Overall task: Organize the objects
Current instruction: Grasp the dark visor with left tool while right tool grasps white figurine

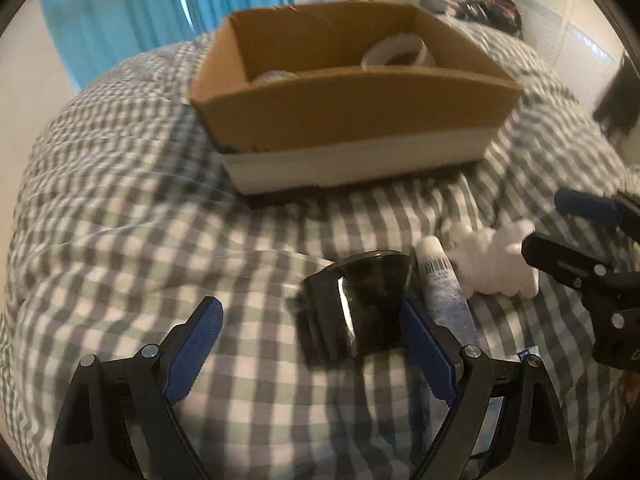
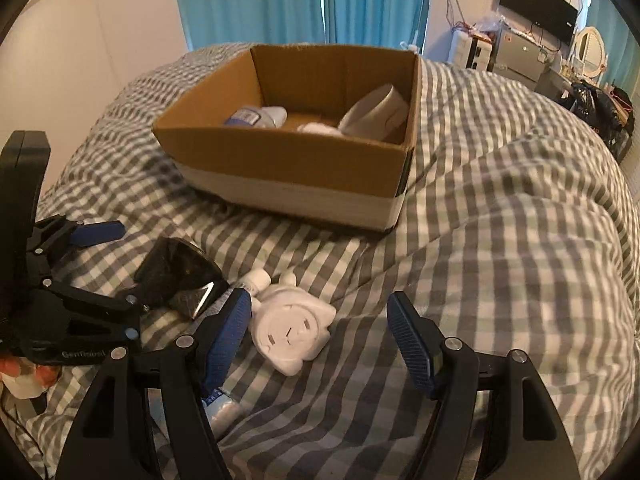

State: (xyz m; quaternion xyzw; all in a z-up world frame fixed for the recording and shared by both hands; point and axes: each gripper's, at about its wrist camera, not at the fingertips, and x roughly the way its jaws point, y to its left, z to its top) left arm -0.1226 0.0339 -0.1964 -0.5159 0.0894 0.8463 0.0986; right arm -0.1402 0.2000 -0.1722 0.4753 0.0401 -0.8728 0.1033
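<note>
open left hand-held gripper around black case, cardboard box beyond

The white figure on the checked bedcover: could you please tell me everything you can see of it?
The white figure is a small, matte, foam-like toy with a rounded square face, two little dark eye marks and stubby ears or limbs. It lies face-up, tilted, on the checked bedcover, in front of the cardboard box. A white tube lies against its left edge. The right gripper stands open around it, not touching.
</note>
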